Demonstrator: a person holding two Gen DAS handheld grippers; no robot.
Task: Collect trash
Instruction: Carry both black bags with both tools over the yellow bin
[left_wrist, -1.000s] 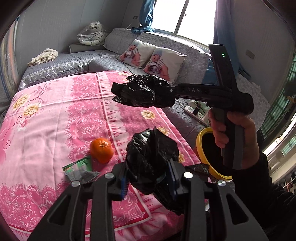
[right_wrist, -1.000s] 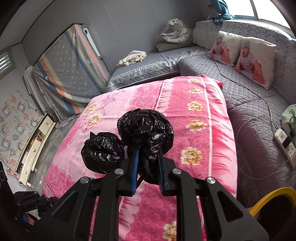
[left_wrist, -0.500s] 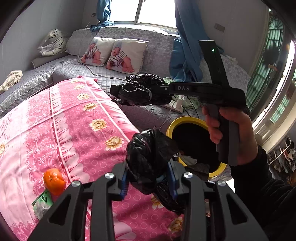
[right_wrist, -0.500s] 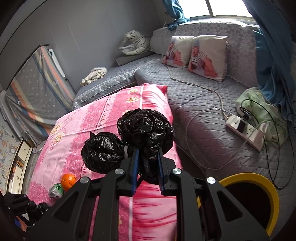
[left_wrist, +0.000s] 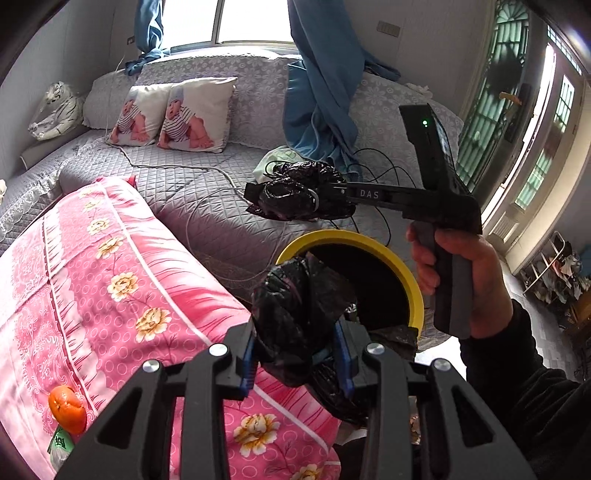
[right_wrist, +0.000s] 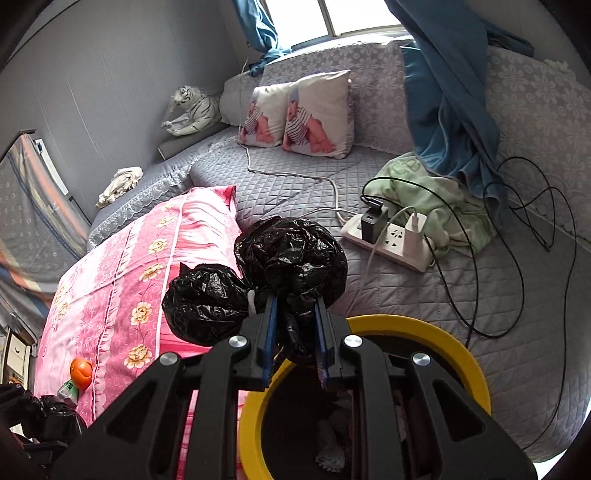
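Observation:
My left gripper (left_wrist: 295, 343) is shut on a crumpled black plastic bag (left_wrist: 301, 310), held just in front of the yellow-rimmed bin (left_wrist: 402, 269) beside the bed. A hand (left_wrist: 461, 273) holds my right gripper (left_wrist: 258, 199) above the bin's far rim, shut on another black bag bundle (left_wrist: 299, 194). In the right wrist view that gripper (right_wrist: 295, 317) clamps the bundle's larger lump (right_wrist: 291, 254), and a smaller lump (right_wrist: 207, 302) hangs at its left. The bin (right_wrist: 424, 332) lies directly beneath, with some scraps inside.
A pink flowered quilt (left_wrist: 110, 277) covers the bed's left part, with an orange (left_wrist: 66, 410) and a green wrapper (left_wrist: 59, 441) near its edge. On the grey bedspread lie a power strip (right_wrist: 388, 240) with cables, a green cloth (right_wrist: 436, 192) and two pillows (right_wrist: 303, 114).
Both grippers swung right, away from the pink quilt and toward the yellow bin, each keeping its black bag. The bin now sits under the right gripper. The orange has slid to the frame's lower left.

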